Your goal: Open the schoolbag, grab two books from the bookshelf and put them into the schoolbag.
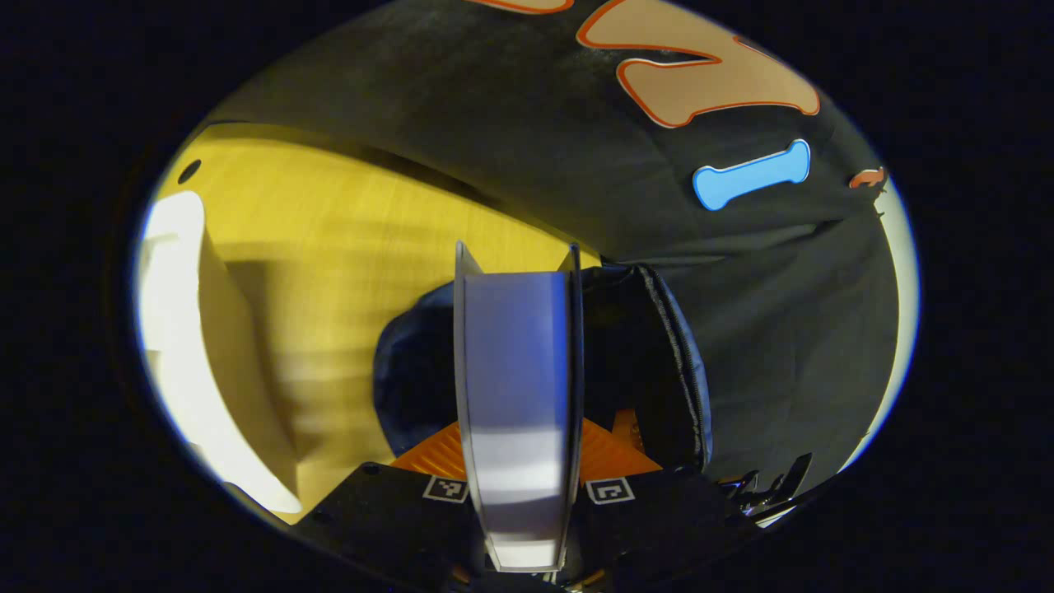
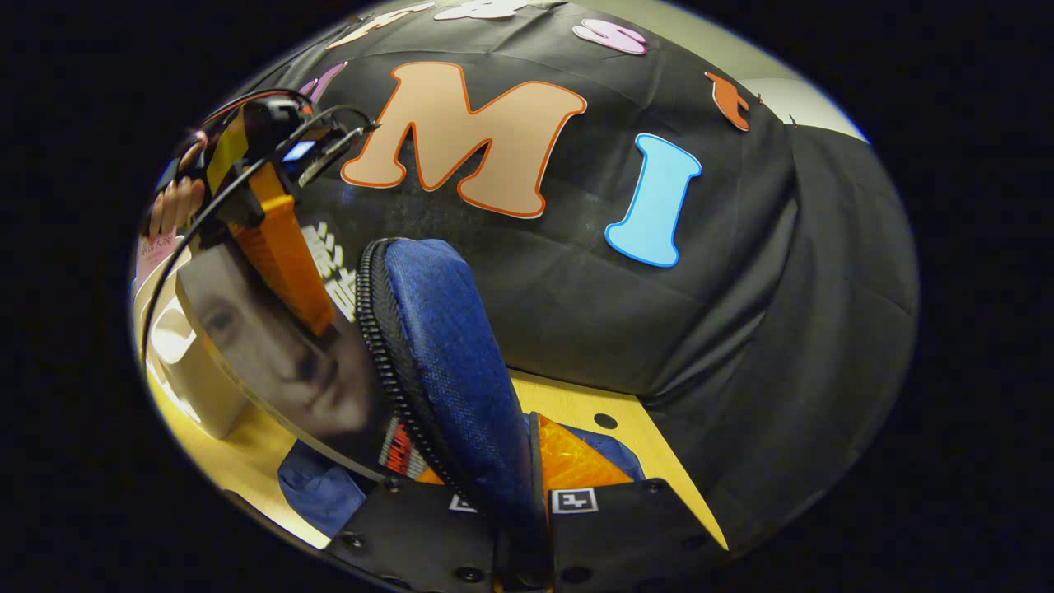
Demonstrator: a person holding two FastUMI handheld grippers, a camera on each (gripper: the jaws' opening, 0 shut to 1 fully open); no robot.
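Note:
In the left gripper view, my left gripper [image 1: 519,449] is shut on a book [image 1: 517,371] seen edge-on, standing upright over the open mouth of the dark blue schoolbag [image 1: 667,362]. From the right gripper view, that book [image 2: 280,354] shows a cover with a printed face and hangs tilted beside the bag's opening, with the left gripper [image 2: 284,247] clamped on its top. My right gripper [image 2: 535,465] is shut on the schoolbag's blue flap [image 2: 449,346] near its zipper and holds it raised.
The bag lies on a yellow wooden table [image 1: 329,231] against the black cloth wall. A white bookshelf [image 1: 177,329] stands at the left of the table, also seen as a white bookshelf [image 2: 193,387] behind the book. A hand [image 2: 173,202] holds the left gripper.

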